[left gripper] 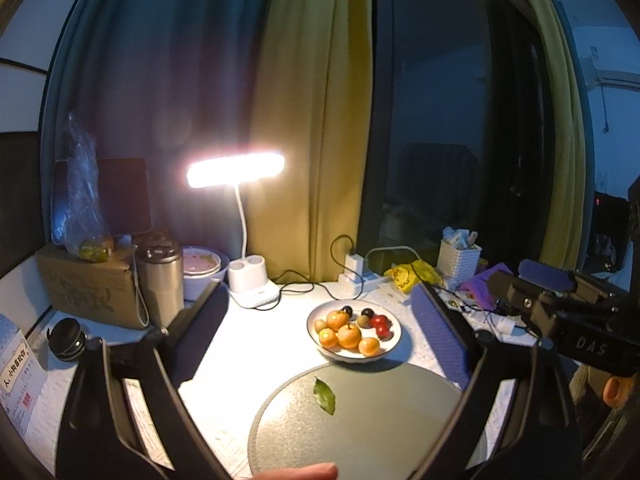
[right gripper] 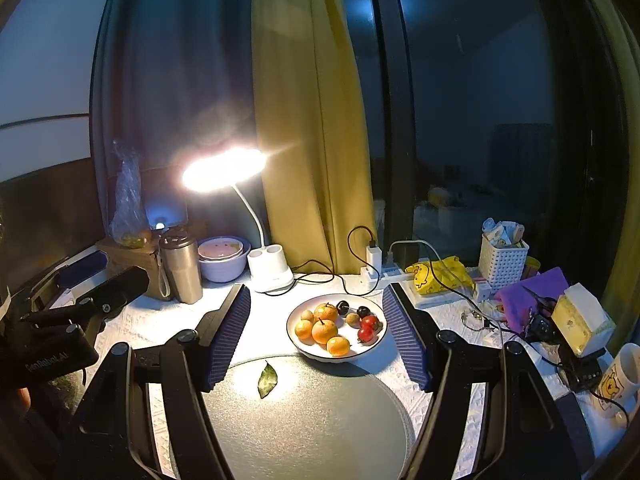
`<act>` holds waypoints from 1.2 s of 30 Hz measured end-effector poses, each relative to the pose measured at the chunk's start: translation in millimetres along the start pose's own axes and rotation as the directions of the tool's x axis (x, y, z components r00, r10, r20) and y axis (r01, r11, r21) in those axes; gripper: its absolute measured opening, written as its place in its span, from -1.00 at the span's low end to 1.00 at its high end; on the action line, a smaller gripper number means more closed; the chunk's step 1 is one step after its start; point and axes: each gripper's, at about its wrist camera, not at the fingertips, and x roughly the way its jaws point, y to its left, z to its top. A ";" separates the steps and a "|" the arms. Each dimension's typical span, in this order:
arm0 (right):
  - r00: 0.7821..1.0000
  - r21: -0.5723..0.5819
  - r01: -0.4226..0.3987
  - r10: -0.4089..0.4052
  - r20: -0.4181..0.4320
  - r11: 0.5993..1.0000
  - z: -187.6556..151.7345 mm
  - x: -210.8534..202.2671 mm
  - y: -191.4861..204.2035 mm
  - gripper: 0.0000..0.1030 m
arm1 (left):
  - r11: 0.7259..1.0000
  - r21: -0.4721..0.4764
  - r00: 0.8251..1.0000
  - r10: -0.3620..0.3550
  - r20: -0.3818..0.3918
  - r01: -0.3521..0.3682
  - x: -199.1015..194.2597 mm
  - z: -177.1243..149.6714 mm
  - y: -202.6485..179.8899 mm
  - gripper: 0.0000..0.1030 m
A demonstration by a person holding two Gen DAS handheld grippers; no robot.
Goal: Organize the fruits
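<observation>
Left wrist view has the left tool (left gripper: 320, 328) spread wide and empty above the bench (left gripper: 280, 312); the right wrist view shows the right tool (right gripper: 316, 332) equally spread, pinching nothing. A white plate (right gripper: 320, 354) sits between the right tool's blue pads, carrying oranges (right gripper: 325, 331), dark cherries (right gripper: 343, 307), red tomatoes (right gripper: 370, 323) and small brown fruits (right gripper: 307, 315). Just in front of it lies a round grey mat (right gripper: 312, 420) with a single leaf (right gripper: 267, 379). A lit desk lamp (right gripper: 224, 168) stands behind the plate.

At the tabletop's back edge: lit desk lamp (right gripper: 269, 268), steel flask (right gripper: 182, 270), bowl (right gripper: 224, 260), cardboard box (left gripper: 86, 284), power strip (right gripper: 384, 270). Toward the right edge: white basket (right gripper: 502, 260), mug (right gripper: 618, 380).
</observation>
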 end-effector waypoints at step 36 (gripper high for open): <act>1.000 -0.005 0.006 -0.006 -0.019 1.000 -8.2 13.9 -3.0 0.39 | 1.000 0.003 1.000 -0.015 -0.002 0.015 7.8 -2.5 0.1 0.81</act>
